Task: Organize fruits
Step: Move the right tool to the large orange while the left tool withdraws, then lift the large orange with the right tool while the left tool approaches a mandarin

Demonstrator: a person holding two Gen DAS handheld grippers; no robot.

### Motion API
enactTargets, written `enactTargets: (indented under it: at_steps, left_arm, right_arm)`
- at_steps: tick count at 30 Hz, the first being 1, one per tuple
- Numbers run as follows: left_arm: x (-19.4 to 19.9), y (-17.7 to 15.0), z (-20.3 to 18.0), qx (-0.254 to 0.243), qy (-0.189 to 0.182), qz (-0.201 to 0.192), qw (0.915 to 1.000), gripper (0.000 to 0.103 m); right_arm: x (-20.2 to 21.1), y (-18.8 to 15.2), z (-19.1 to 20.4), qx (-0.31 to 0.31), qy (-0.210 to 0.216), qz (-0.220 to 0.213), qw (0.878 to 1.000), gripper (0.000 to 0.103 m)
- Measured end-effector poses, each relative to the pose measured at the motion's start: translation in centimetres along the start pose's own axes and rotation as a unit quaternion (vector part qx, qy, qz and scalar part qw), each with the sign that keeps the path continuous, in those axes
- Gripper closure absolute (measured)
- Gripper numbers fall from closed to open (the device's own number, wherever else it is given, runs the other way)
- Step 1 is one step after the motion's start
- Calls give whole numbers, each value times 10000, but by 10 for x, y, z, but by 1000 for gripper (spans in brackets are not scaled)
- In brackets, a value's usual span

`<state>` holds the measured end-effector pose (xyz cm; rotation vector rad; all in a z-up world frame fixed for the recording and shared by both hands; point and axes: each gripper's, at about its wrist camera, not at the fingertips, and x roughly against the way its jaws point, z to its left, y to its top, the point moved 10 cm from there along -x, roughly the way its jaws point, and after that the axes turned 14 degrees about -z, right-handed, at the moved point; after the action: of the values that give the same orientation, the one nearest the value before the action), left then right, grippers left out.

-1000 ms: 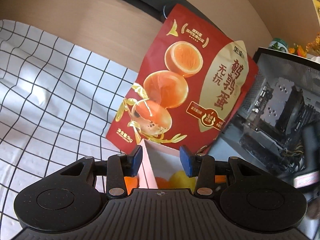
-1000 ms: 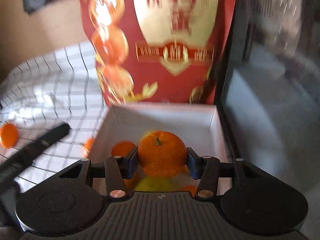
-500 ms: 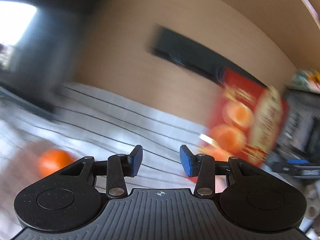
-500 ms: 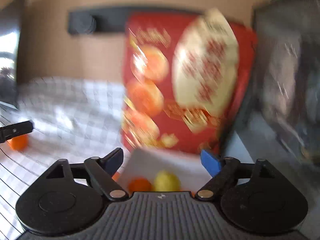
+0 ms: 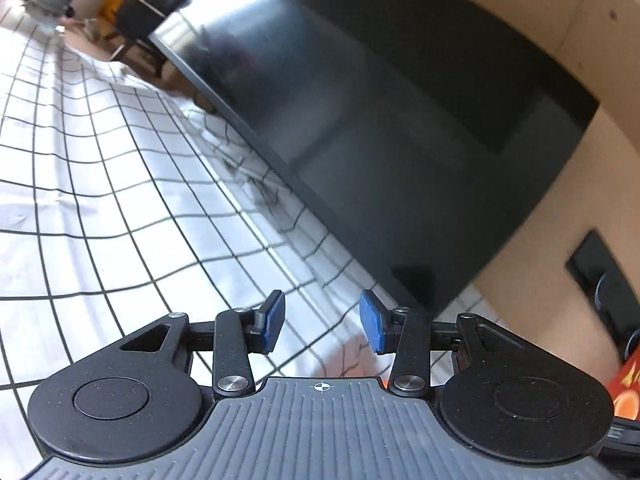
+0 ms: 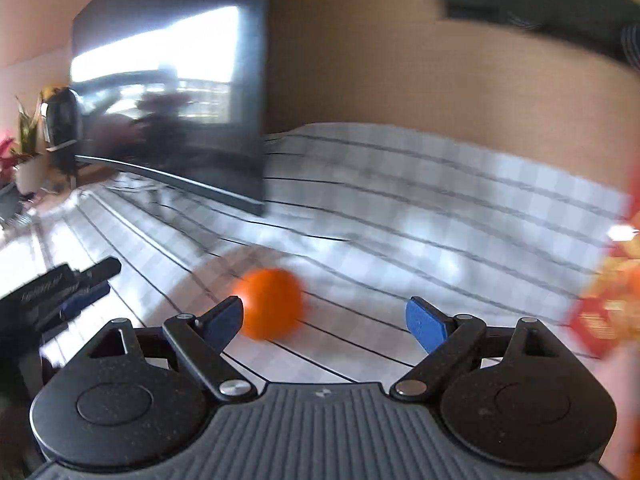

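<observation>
Both tools swung off the box (each open, empty), facing one orange (image 6: pixel 271 303).

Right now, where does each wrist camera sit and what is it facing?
Left wrist: on the left gripper, looking low across the checked cloth at a dark monitor; own fingers apart, empty.
Right wrist: on the right gripper, angled down at an orange on the cloth; fingers wide, empty.
Shared: cloth, monitor, red bag.
</observation>
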<state>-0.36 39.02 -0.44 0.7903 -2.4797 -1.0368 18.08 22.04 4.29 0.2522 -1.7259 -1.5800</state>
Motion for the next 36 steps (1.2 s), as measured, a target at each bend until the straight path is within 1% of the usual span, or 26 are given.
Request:
enactTargets:
  at_steps: [2,5,7,9,12,14,15,16,18,20,23,27,29,31,33,35,36]
  left_arm:
    - [5,4,0,89,-18,-109,9999,58]
    - [12,9,0,117,-76,-241,9996,58]
    - [8,8,-3,109,-117,-236,9996,58]
    - [7,7,-5,104,-158,-180,9997,58]
    - [4,6,-6,75,-194,-148,9997,58]
    - [3,6,-5,76,-198,-143,9997,58]
    - [3,6,-5,68,-192,-136,9997,58]
    - [2,6,-4,59,-182,-128,9997,58]
    - [1,5,-4,38,-188,-96,9998,58]
    - [0,3,-5,4,-214,-59,9998,58]
    - [0,-1,-10,-117,-282,16,9995,58]
    - [-2,-13,-22,-401,-470,199,9979,58]
    - [-2,-19,-31,-548,-614,289,9962,58]
    - [-2,-27,-43,-715,-758,377,9938,58]
    - [0,-37,-61,-849,-903,466,9912,58]
    - [7,-51,-85,-776,-1194,598,9880,58]
    - [11,-62,-101,-741,-1403,752,9845,58]
  right_arm:
    - [-30,-3,18,-191,111,74,9997,14]
    - [-69,-17,31,-449,73,300,9985,14]
    - [-91,-30,38,-421,4,510,9978,14]
    - [-106,-42,46,-282,-153,665,9973,13]
    - [-123,-59,47,-117,-371,901,9952,14]
    - [-128,-67,43,-248,-401,1072,9931,20]
    - [-128,-68,40,-335,-414,1067,9929,31]
    - [-125,-67,35,-381,-469,1040,9927,33]
    - [-120,-67,30,-480,-299,1198,9912,34]
    - [-104,-68,21,-601,-224,1256,9900,34]
    - [-59,-67,11,-517,82,1233,9910,34]
    - [35,-75,-5,-467,590,1223,9896,34]
    - [80,-86,-21,-573,658,1268,9881,34]
    - [124,-98,-40,-630,585,1289,9879,34]
    - [168,-110,-63,-541,360,1194,9907,34]
    - [201,-117,-83,-338,41,1005,9944,34]
    - [217,-121,-94,-273,-121,898,9955,34]
